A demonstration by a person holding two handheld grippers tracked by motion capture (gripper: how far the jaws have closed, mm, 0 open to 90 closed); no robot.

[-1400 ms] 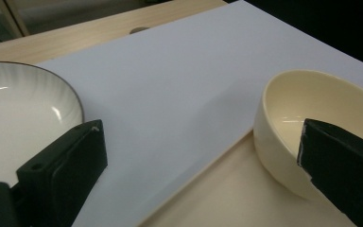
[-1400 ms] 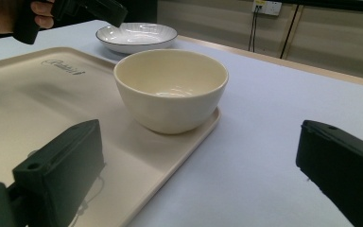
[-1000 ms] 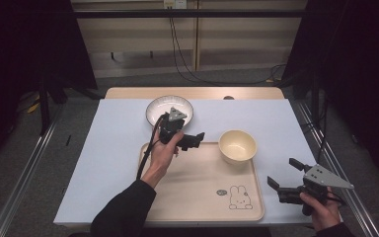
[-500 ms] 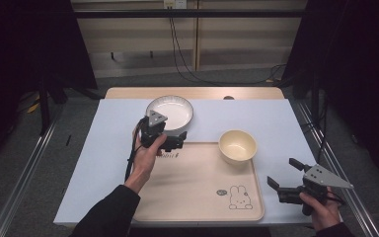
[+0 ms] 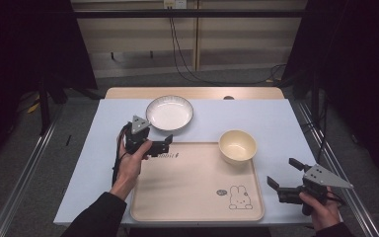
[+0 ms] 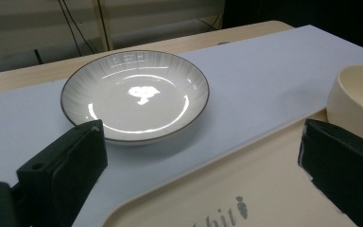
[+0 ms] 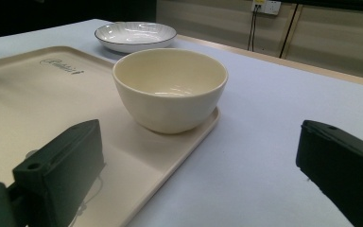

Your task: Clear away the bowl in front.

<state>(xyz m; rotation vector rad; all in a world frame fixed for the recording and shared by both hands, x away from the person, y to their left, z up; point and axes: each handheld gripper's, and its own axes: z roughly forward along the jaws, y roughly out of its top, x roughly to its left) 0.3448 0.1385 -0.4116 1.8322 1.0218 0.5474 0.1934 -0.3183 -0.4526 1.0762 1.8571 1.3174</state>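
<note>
Table w/ tray (image 5: 192, 182): left gripper (image 5: 164, 145) released near plate (image 5: 170, 112), right gripper (image 5: 284, 175) released.

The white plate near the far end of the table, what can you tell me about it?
The plate is round and shallow, glossy like glazed ceramic, white with fine grey lines fanning across its sloped wall and a thin dark rim. It is empty and reflects a lamp. It sits flat on the pale blue mat, just beyond the tray's far left corner, apart from it. The open left gripper points toward it without touching.
</note>
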